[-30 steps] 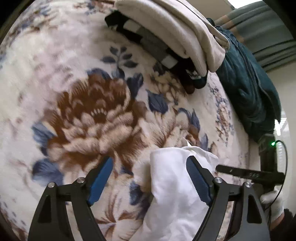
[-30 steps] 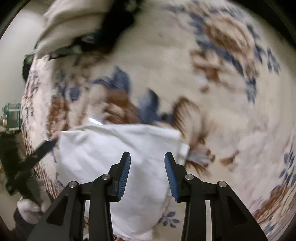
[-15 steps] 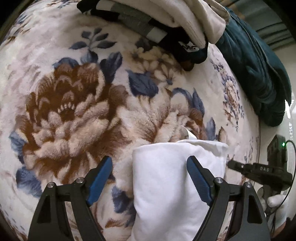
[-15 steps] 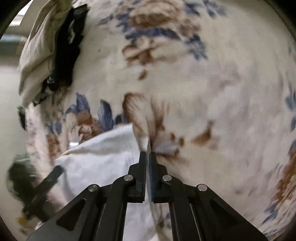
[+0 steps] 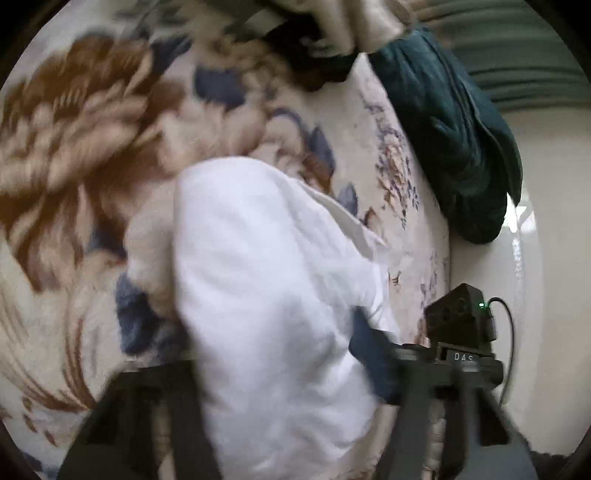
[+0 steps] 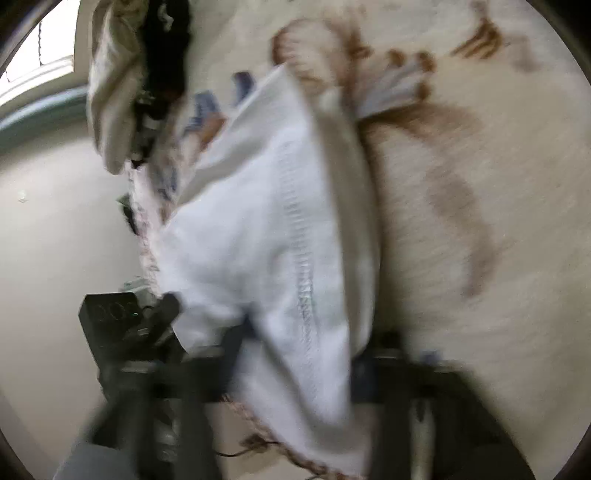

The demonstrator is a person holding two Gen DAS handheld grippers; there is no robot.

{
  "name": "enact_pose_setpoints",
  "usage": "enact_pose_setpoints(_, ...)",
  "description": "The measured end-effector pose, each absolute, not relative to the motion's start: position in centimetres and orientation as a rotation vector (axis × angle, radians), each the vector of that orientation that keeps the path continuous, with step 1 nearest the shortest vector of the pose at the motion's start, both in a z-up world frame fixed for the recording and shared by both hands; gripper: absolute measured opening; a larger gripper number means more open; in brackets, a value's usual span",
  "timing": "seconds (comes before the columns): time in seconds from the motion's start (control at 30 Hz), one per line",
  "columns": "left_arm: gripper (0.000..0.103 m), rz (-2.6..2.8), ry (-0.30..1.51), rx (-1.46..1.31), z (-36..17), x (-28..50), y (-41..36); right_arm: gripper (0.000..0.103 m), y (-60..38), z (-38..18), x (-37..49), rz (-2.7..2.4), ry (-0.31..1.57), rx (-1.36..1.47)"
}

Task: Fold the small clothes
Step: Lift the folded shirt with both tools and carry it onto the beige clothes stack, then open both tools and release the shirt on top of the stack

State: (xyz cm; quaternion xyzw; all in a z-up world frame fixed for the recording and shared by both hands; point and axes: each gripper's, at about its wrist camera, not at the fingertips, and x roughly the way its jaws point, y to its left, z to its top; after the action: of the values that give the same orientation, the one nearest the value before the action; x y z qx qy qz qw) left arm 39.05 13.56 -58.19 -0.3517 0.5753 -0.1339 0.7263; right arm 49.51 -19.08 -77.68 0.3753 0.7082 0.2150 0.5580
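A folded white garment [image 5: 266, 280] lies on the floral blanket [image 5: 74, 147] near its edge; it also shows in the right wrist view [image 6: 273, 229]. My left gripper [image 5: 273, 354] is open, its jaws wide on either side of the garment, which covers the space between them. My right gripper [image 6: 295, 350] is blurred, its jaws apart with the white garment lying between and over them. The other gripper's black body shows at the blanket's edge in each view [image 5: 458, 321] [image 6: 110, 317].
A pile of beige and black clothes [image 5: 325, 33] lies at the far side of the blanket, also in the right wrist view [image 6: 125, 74]. A dark teal garment [image 5: 458, 140] lies at the blanket's right edge. A pale wall [image 5: 554, 258] is beyond.
Both grippers have moved in over the white garment, which now fills the middle of both views. The right gripper, shut half a second ago, now has its jaws apart.
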Motion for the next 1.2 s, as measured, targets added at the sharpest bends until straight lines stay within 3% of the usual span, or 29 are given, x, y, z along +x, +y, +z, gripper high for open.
enact_pose_setpoints(0.03, 0.02, -0.282, 1.264, -0.749, -57.7, 39.0, 13.7, 0.029, -19.0, -77.1, 49.4, 0.481, 1.646, 0.871)
enact_pose_setpoints(0.1, 0.019, -0.268, 1.252, -0.753, -56.8, 38.7, 14.2, 0.021, -19.1, -76.4, 49.1, 0.477, 1.615, 0.888)
enact_pose_setpoints(0.47, 0.018, -0.27, 1.17, -0.67, -44.3, 41.6, 16.4, 0.019, -17.0, -64.5, 51.0, 0.52, 1.474, 0.847)
enact_pose_setpoints(0.7, 0.019, -0.32, 1.084, -0.615, -36.2, 52.9, 21.4, 0.019, -12.0, -55.3, 59.7, 0.506, 1.316, 0.842)
enact_pose_setpoints(0.93, 0.019, -0.371, 1.076, -0.564, -37.1, 66.5, 27.5, 0.019, -5.3, -53.4, 73.6, 0.415, 1.206, 0.867)
enact_pose_setpoints(1.0, 0.022, -0.369, 1.088, -0.535, -38.8, 70.3, 28.9, 0.019, -3.1, -54.2, 78.2, 0.384, 1.2, 0.867)
enact_pose_setpoints(1.07, 0.032, -0.352, 1.128, -0.505, -40.9, 73.5, 30.2, 0.019, -1.1, -55.8, 81.8, 0.355, 1.199, 0.844)
enact_pose_setpoints(1.17, 0.052, -0.276, 1.191, -0.398, -44.9, 76.5, 32.1, 0.023, 1.0, -59.0, 85.7, 0.283, 1.249, 0.766)
enact_pose_setpoints(1.2, 0.062, -0.259, 1.198, -0.372, -45.4, 76.7, 32.5, 0.031, 1.4, -60.0, 86.5, 0.251, 1.279, 0.734)
